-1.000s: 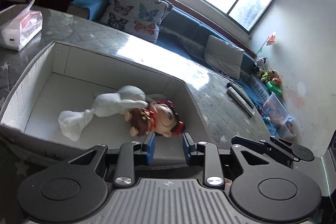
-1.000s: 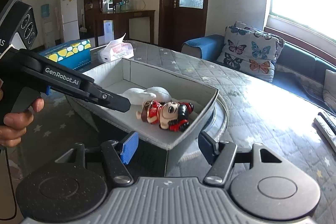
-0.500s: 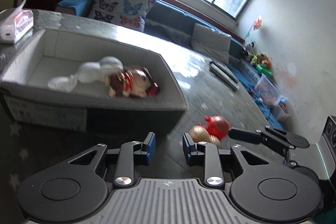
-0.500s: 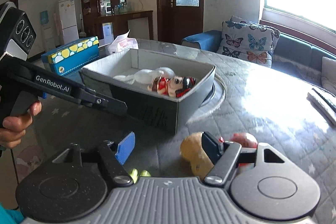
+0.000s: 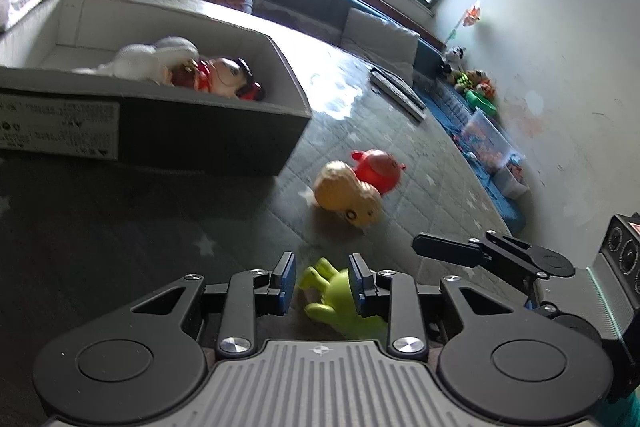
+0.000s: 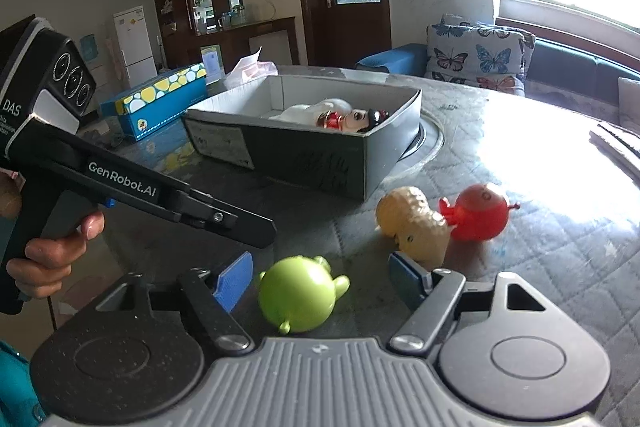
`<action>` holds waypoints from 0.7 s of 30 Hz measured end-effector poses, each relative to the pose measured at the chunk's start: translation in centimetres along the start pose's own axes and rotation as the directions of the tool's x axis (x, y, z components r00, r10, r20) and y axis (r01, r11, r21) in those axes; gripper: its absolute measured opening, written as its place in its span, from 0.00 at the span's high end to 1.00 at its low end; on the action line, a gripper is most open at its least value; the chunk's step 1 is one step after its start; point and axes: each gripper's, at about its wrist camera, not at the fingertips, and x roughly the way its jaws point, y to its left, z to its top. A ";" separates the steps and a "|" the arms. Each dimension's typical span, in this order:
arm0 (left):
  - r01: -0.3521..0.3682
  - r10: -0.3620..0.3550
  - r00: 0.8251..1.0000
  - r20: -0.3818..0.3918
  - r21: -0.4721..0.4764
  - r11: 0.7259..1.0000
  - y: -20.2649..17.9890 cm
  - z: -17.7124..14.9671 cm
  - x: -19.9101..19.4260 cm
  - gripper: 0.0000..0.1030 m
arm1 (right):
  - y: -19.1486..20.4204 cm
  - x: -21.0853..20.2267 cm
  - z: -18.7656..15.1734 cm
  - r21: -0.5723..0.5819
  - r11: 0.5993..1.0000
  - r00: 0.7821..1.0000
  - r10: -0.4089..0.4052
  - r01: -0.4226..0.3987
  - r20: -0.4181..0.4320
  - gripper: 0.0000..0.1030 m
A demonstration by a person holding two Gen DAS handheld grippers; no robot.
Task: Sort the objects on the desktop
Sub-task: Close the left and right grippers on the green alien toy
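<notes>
The table [image 6: 560, 247], covered in a grey quilted cloth with stars, takes up most of both views. On it stands the box [image 6: 320, 151], a shallow dark carton with a white inside [image 5: 160, 131]. A white cloth [image 5: 152, 57] and a doll [image 5: 224, 77] with a red dress lie together in the box, at its near-right end in the left wrist view.

Well apart from the box on the open cloth lie three small toys. The peanut toy [image 6: 416, 227] and the red toy [image 6: 480, 213] touch each other, the red one on the far side of the peanut toy in the left wrist view [image 5: 348, 195] [image 5: 378, 171].

The green toy [image 6: 298, 297] lies nearest the grippers. In the right wrist view it sits between the spread blue pads of the right gripper [image 6: 322, 285], touching neither; this claw is released and wide apart. In the left wrist view the green toy [image 5: 332, 293] lies partly between the pads of the left gripper [image 5: 322, 281], whose jaws stand narrowly apart; the right pad overlaps the toy's body, and whether it presses on it cannot be told. The toy's feet point ahead, away from the camera.

Beyond the box are a blue carton [image 6: 160, 99] with yellow dots and a tissue pack [image 6: 250, 67].
</notes>
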 end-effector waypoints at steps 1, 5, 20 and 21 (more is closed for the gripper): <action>0.003 -0.003 1.000 -0.006 0.001 1.000 -0.1 -0.1 0.1 0.69 | 0.1 0.1 -0.3 0.002 1.000 1.000 0.002 -0.002 -0.005 0.25; 0.010 -0.010 1.000 -0.022 -0.001 1.000 -0.3 -0.5 0.5 0.69 | 0.3 0.6 -0.7 0.011 1.000 1.000 0.014 -0.014 -0.022 0.26; 0.041 -0.042 0.998 -0.045 -0.028 0.999 -0.4 -0.4 1.1 0.68 | 0.8 2.5 -1.7 0.018 0.999 0.997 0.036 -0.035 -0.072 0.34; 0.044 -0.045 0.998 -0.046 -0.029 0.999 -0.4 -0.4 1.1 0.68 | 0.8 2.5 -1.7 0.019 0.999 0.997 0.037 -0.036 -0.072 0.35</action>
